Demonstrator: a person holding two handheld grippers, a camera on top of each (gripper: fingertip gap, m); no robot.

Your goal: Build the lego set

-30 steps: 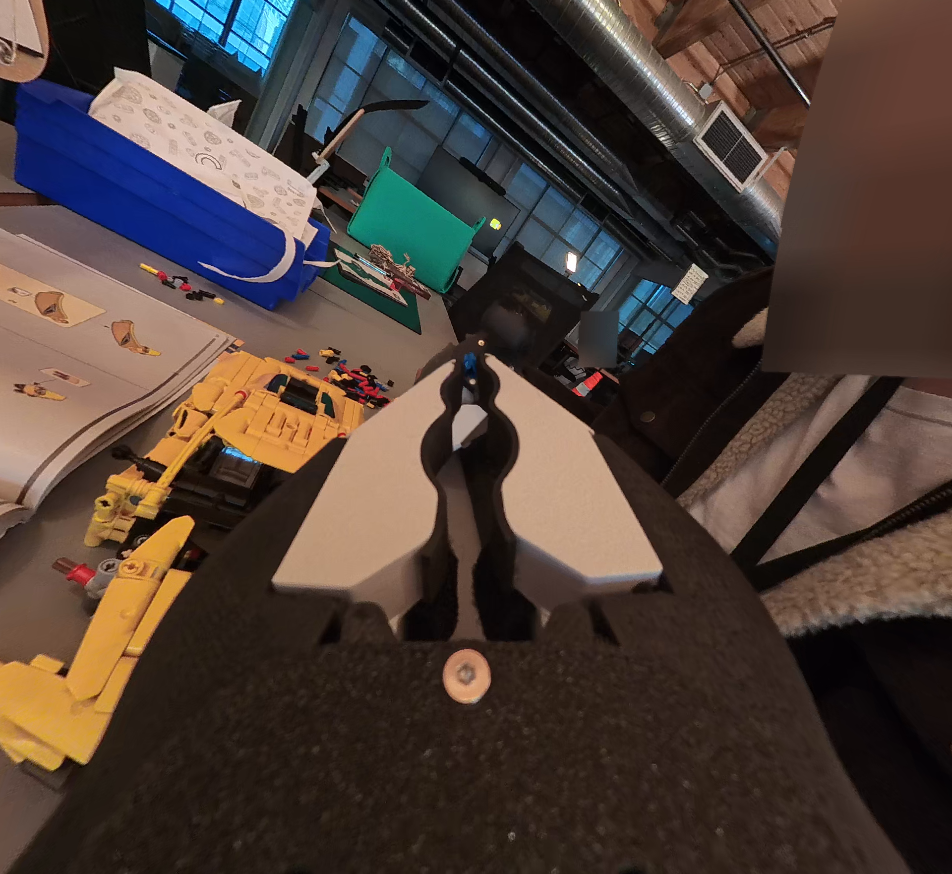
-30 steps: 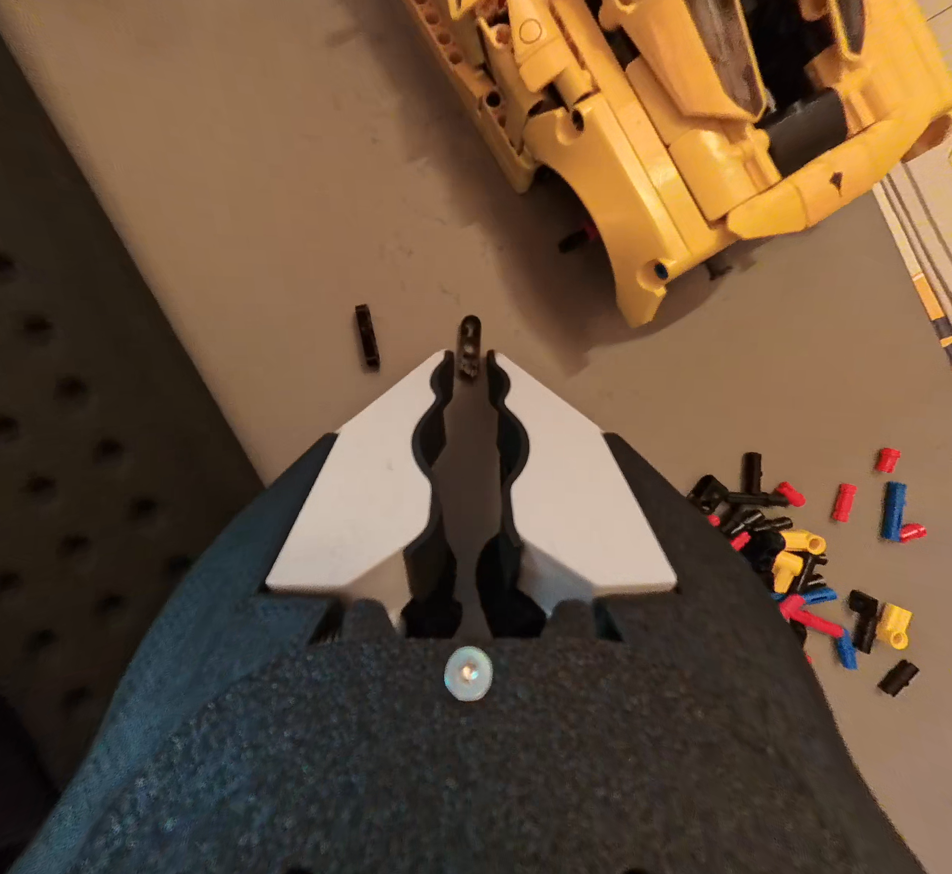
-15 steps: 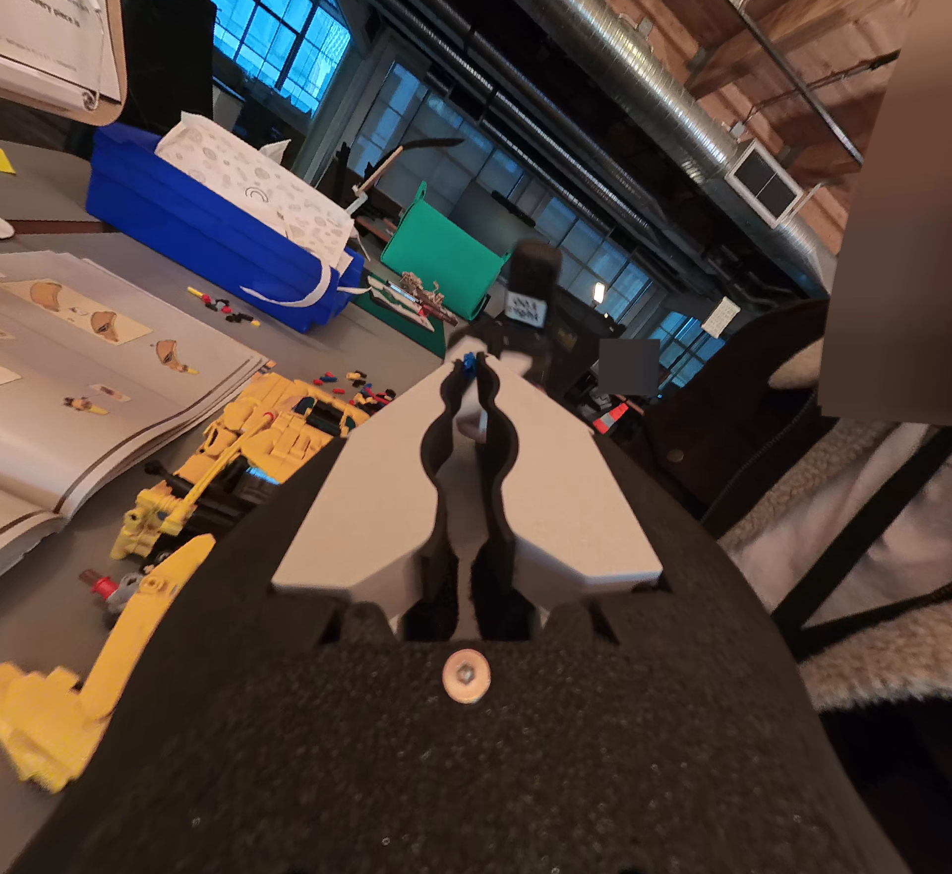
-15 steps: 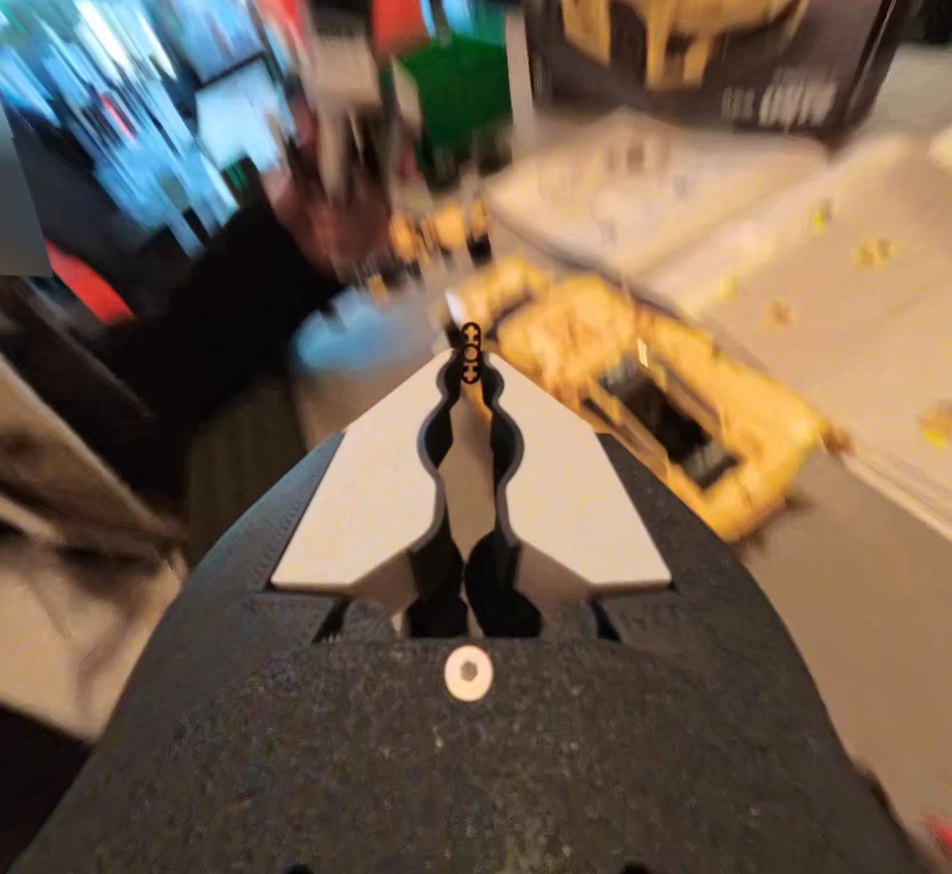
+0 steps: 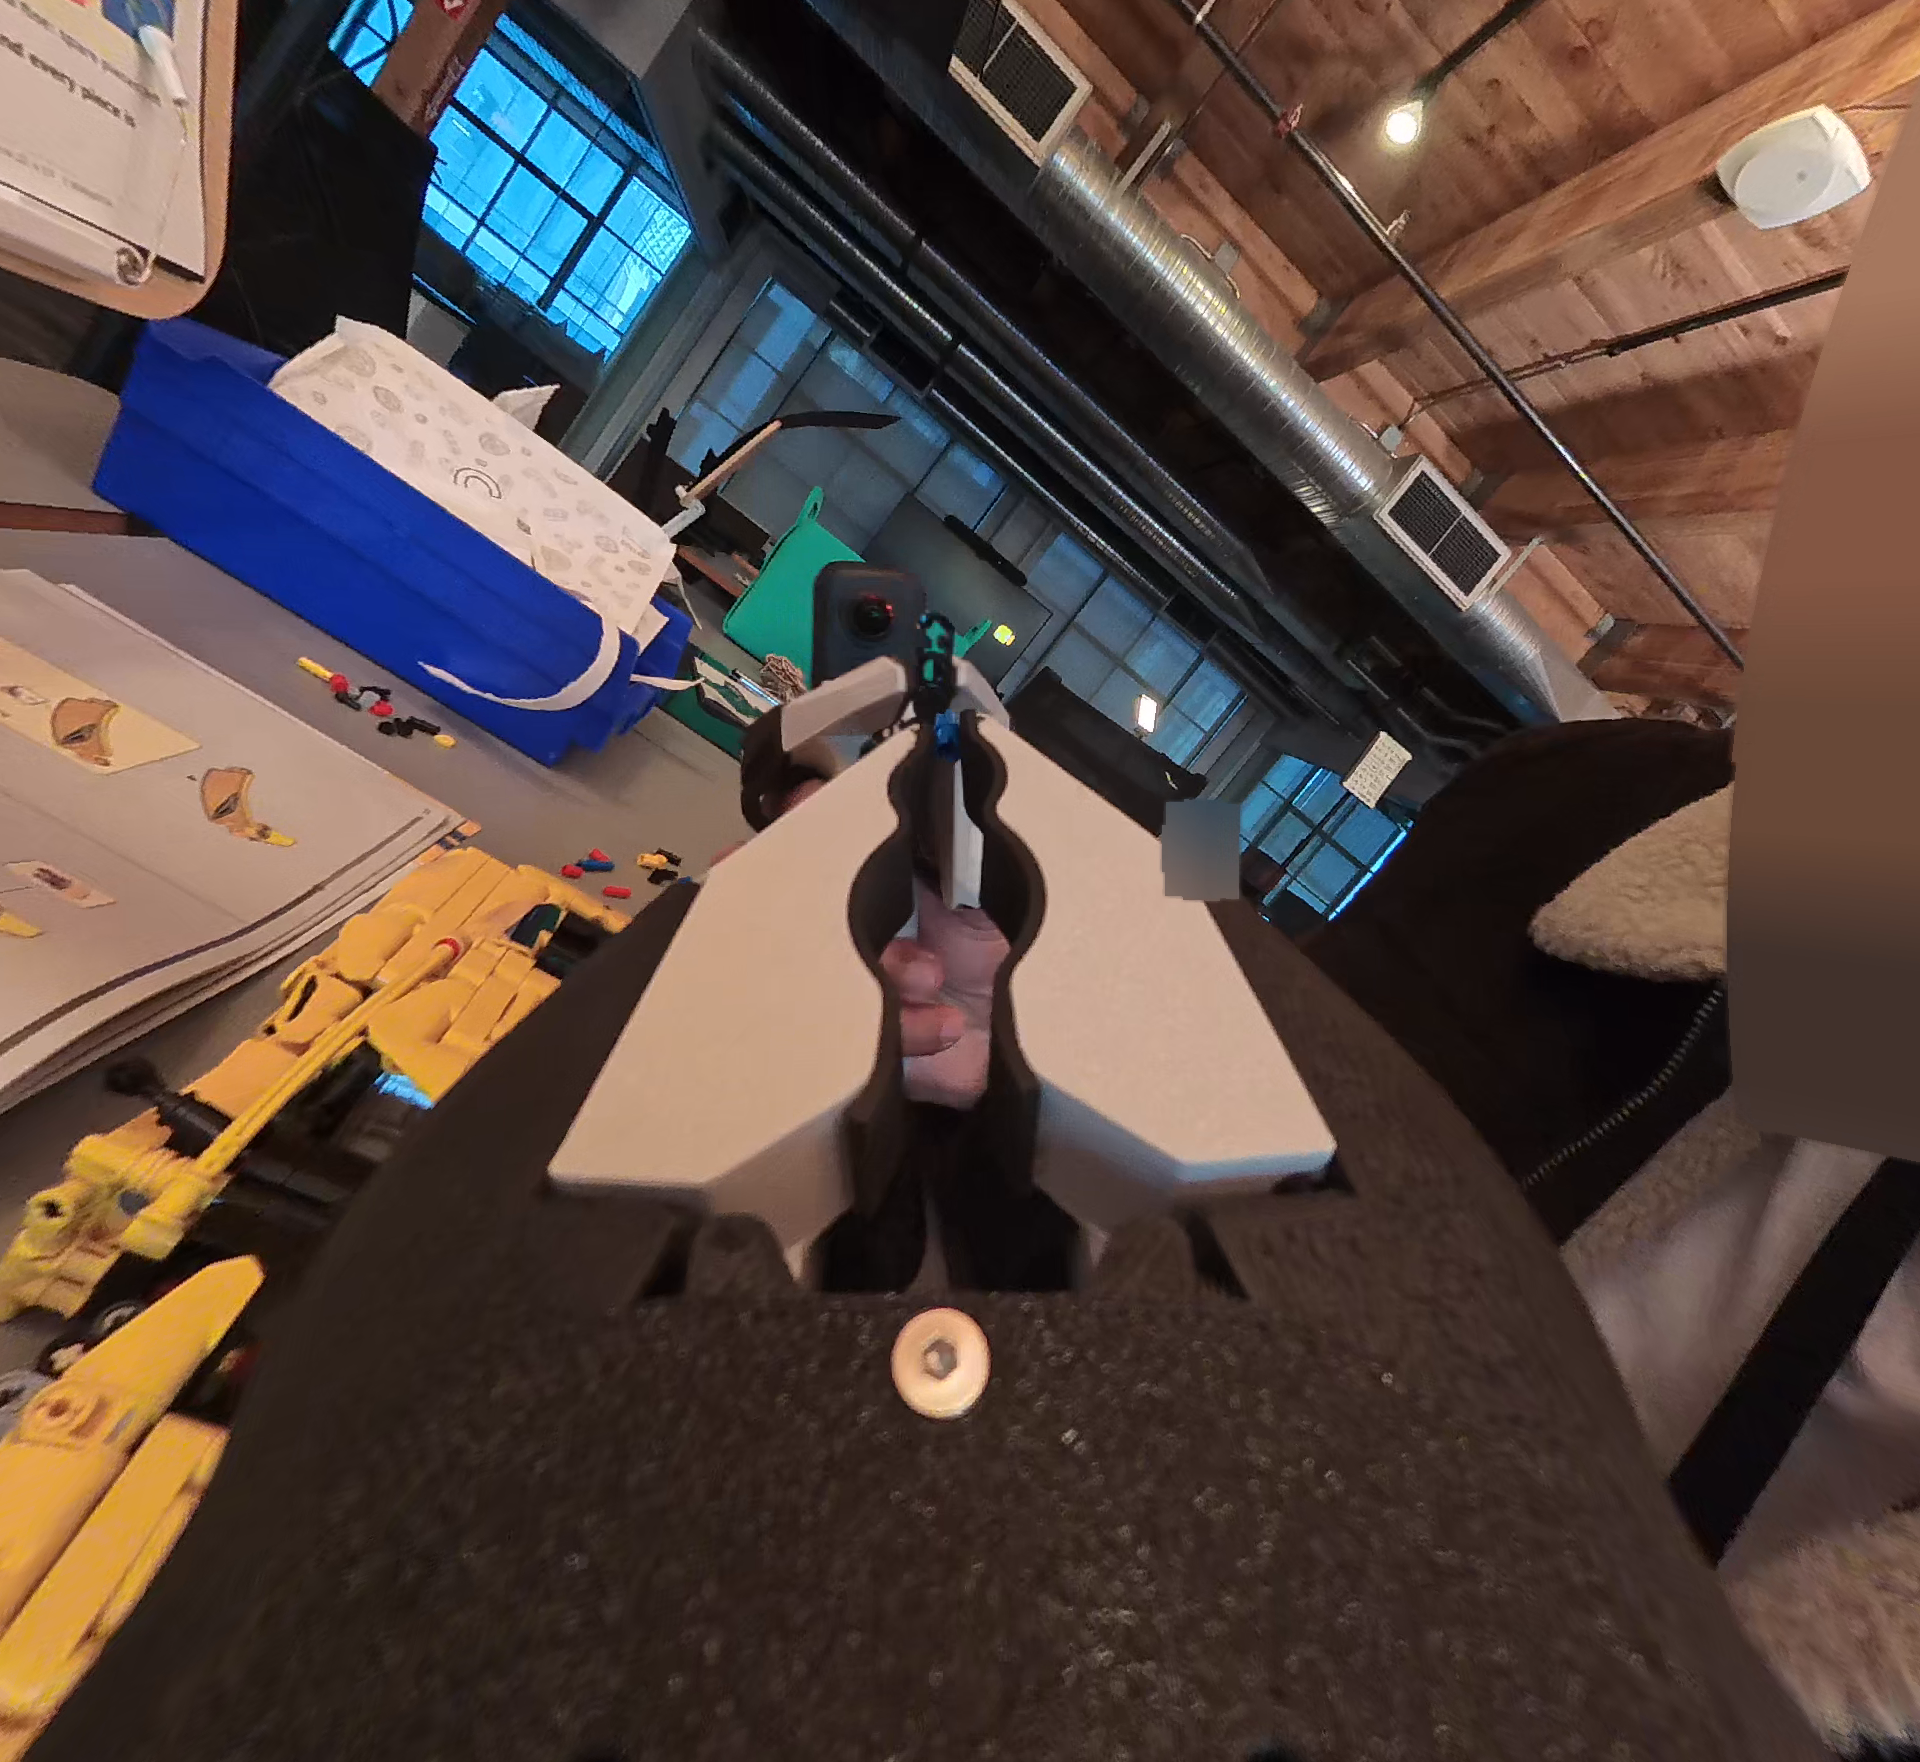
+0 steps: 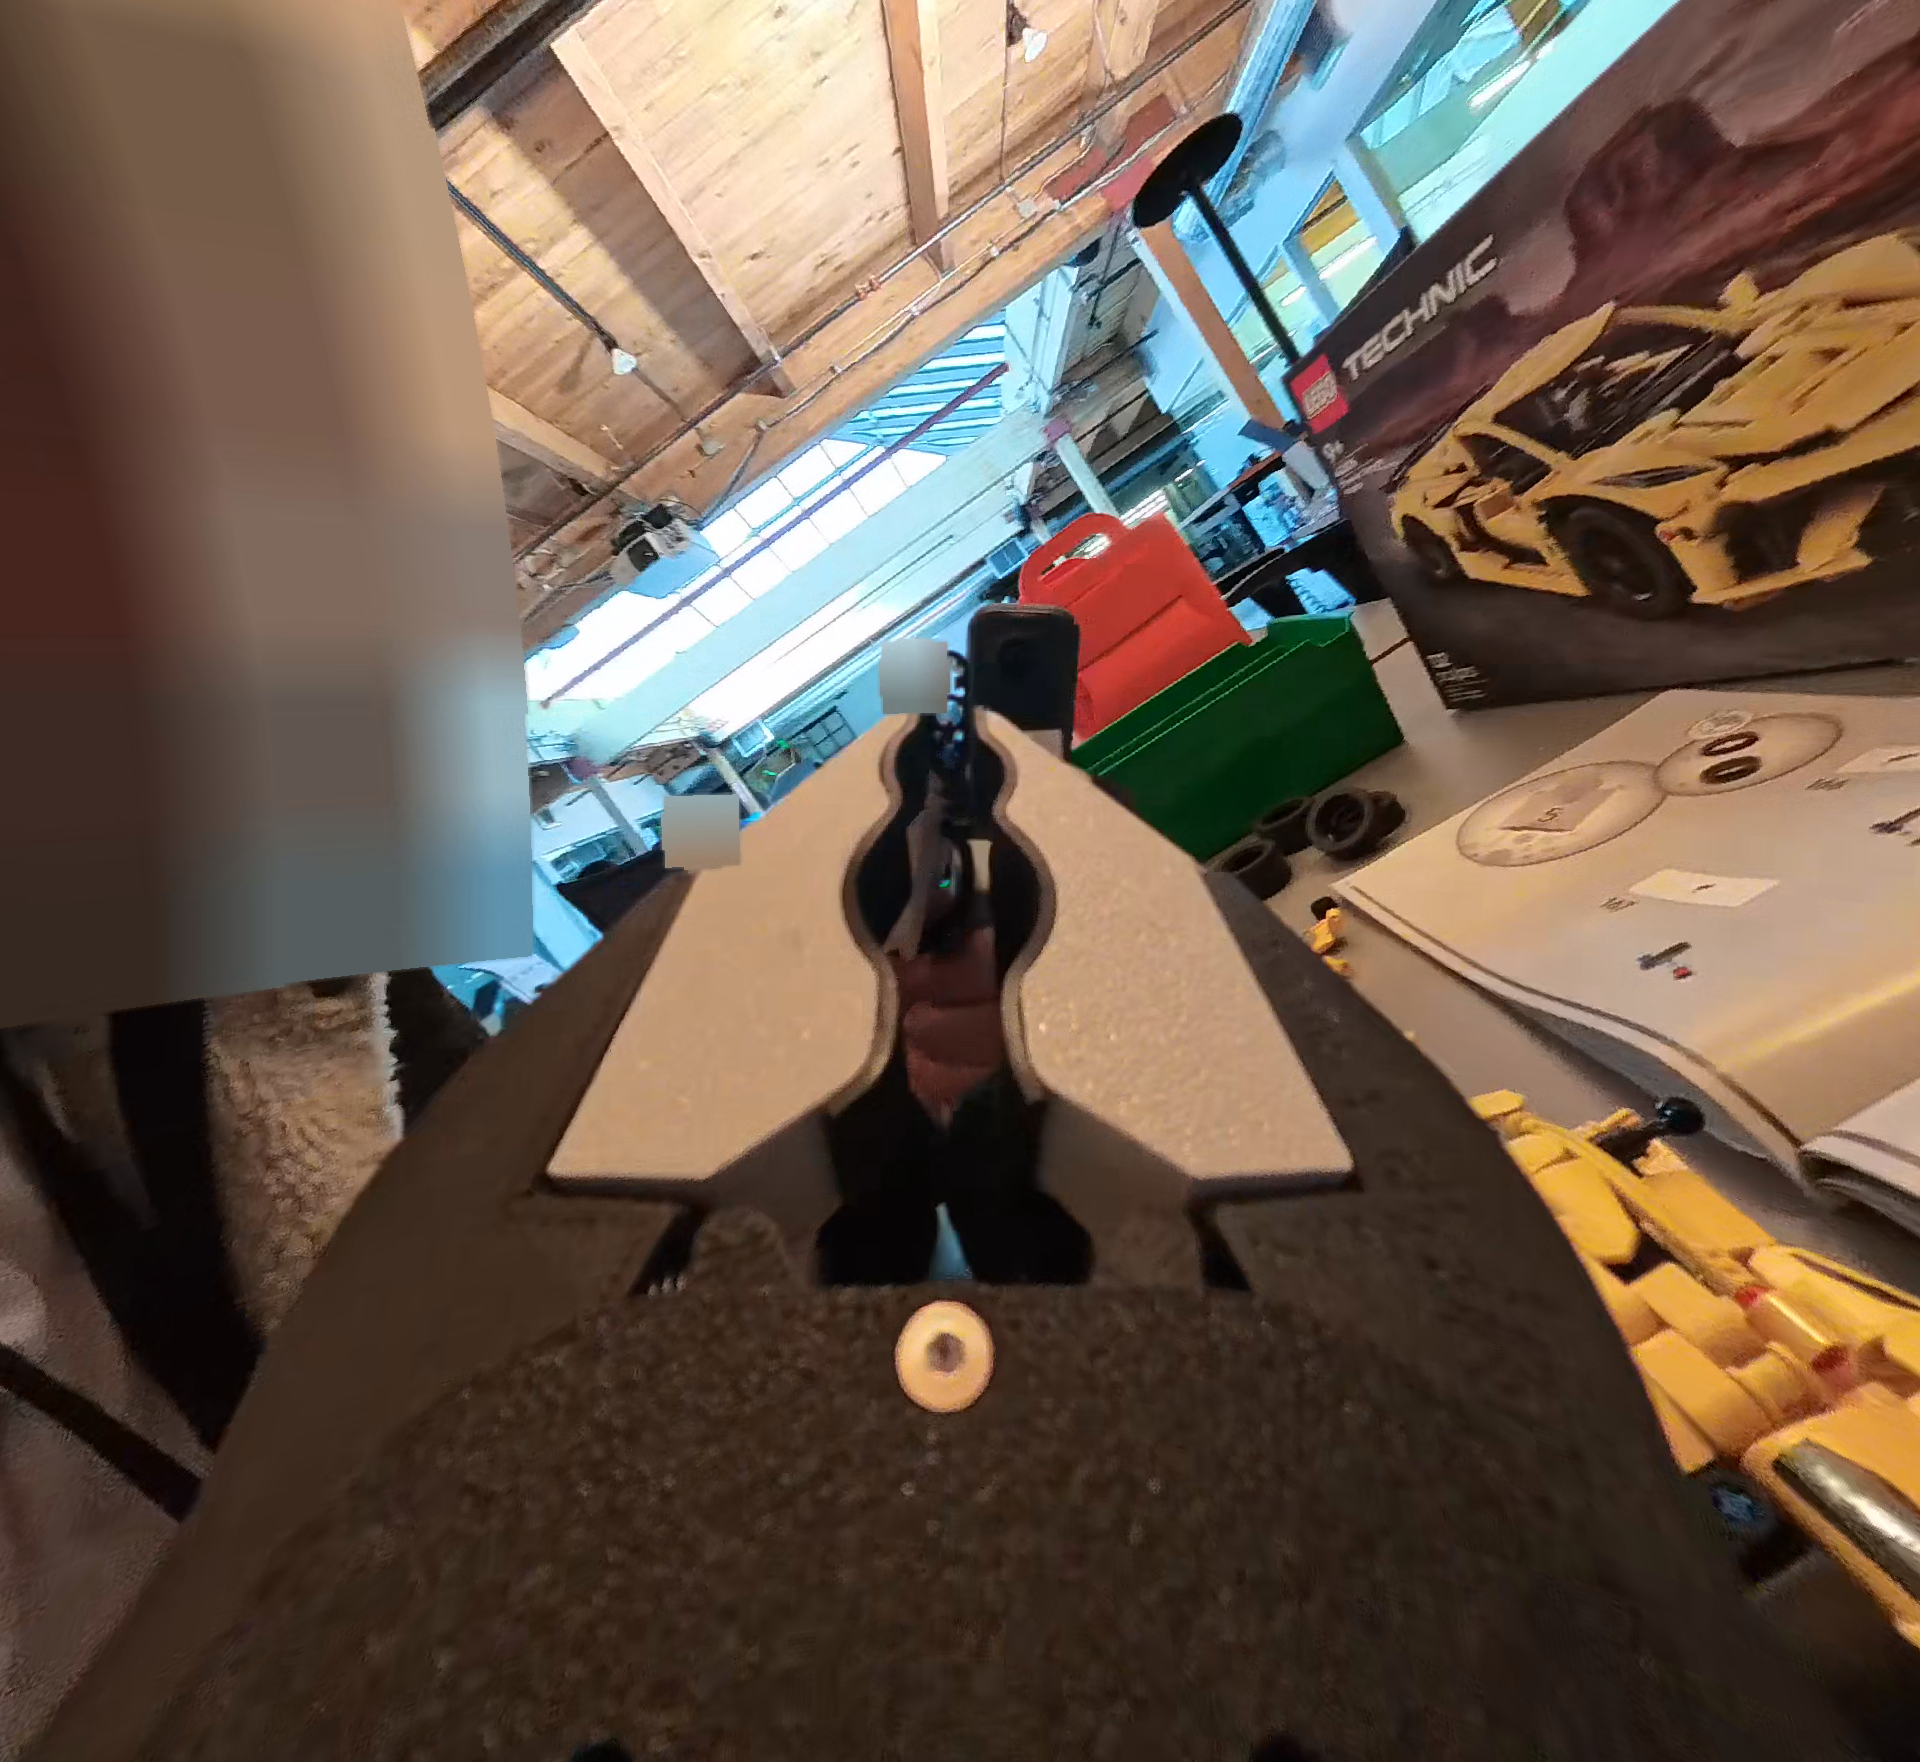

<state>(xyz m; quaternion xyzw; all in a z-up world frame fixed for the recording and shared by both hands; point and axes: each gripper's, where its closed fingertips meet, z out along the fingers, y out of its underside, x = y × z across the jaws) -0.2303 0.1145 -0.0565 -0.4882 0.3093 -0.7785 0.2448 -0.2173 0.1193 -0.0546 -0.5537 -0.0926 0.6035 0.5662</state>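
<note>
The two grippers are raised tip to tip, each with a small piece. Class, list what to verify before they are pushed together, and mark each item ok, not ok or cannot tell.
1. Left gripper shut on the blue pin: ok.
2. Right gripper shut on the black link: ok.
3. Tips facing each other, close: ok.
4. Pin lined up with a hole in the link: cannot tell, too small.
5. Both held above the table, away from the yellow car: ok.
6. Manual open in sight: ok.

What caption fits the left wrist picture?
Two tools meet in the air, joining a blue pin and a black piece.
</note>
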